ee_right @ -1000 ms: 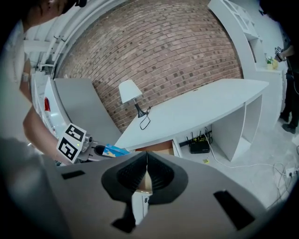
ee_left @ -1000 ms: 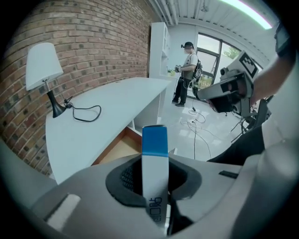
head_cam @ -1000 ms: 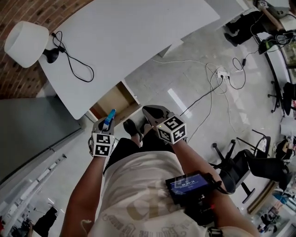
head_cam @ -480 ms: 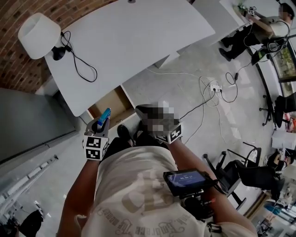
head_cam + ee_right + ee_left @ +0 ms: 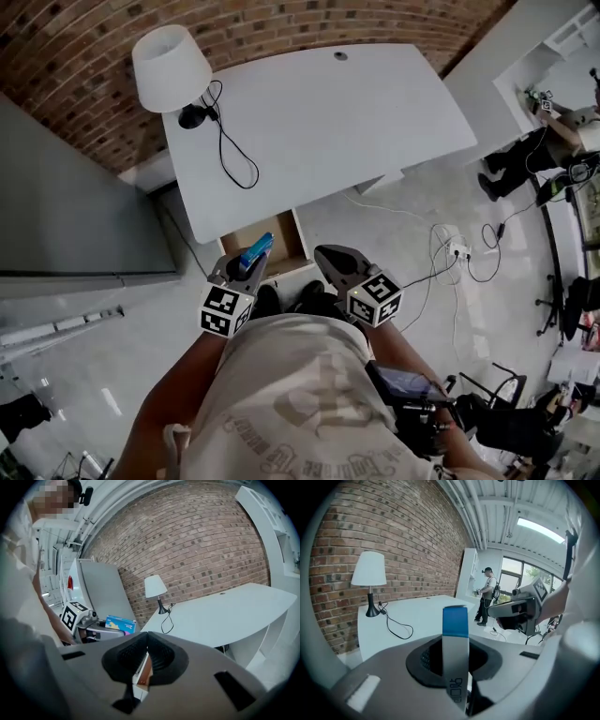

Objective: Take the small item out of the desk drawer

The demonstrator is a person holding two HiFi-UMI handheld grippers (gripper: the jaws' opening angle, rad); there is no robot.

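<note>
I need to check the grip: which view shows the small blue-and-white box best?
The left gripper view: the box stands close-up, clamped edge-on in the left gripper. The head view shows it small, against the open drawer; the right gripper view shows its printed side.

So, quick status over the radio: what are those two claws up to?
Left gripper shut on the small blue-capped box, out of the open drawer. Right gripper shut, empty. Nothing seen in the way.
</note>
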